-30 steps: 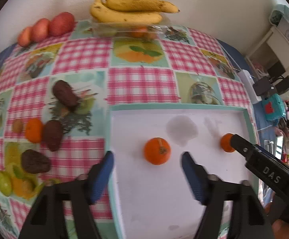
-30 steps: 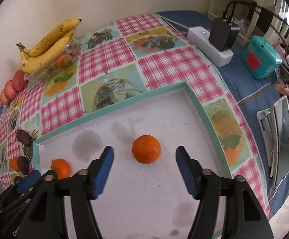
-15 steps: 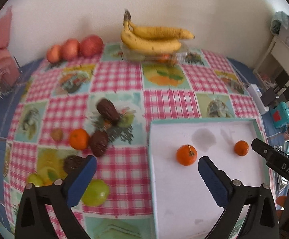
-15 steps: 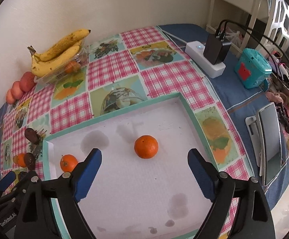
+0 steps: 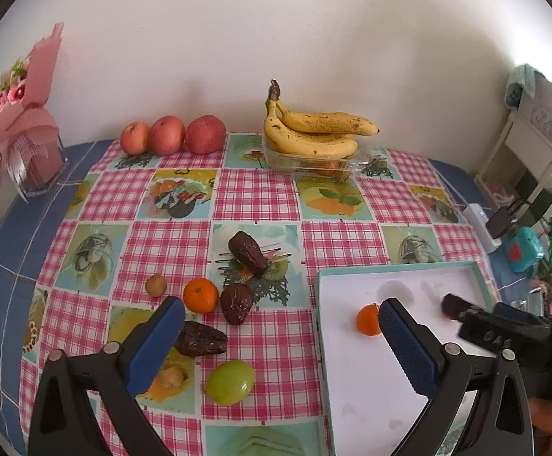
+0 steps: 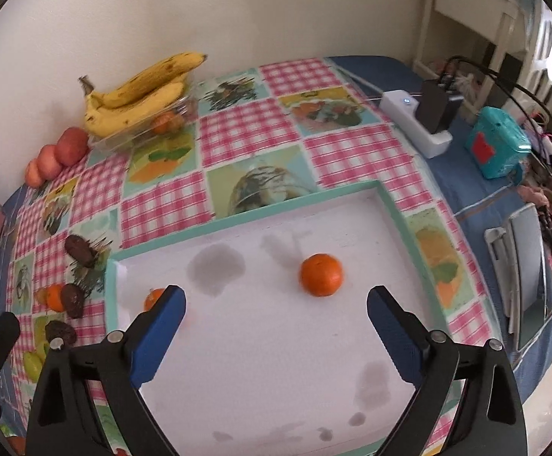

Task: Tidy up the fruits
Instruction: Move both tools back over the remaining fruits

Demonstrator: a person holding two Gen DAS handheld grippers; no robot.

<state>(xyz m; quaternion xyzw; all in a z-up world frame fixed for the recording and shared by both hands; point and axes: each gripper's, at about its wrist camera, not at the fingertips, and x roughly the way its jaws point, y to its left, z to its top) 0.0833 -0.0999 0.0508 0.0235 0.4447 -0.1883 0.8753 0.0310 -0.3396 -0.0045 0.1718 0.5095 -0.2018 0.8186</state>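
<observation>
Left wrist view: left gripper (image 5: 279,332), jaws spread and empty, hangs over loose tangerine (image 5: 200,295) and dates (probably next to sort). Right wrist view: right gripper (image 6: 276,315), likewise agape, overlooks tray (image 6: 391,209) holding tangerine (image 6: 320,274).

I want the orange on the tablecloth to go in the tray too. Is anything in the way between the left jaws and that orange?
Nothing visible blocks it. The left gripper hangs open just short of the orange. A dark date sits close beside the orange on its right, so the jaws might bump it. The tray lies further right.
</observation>
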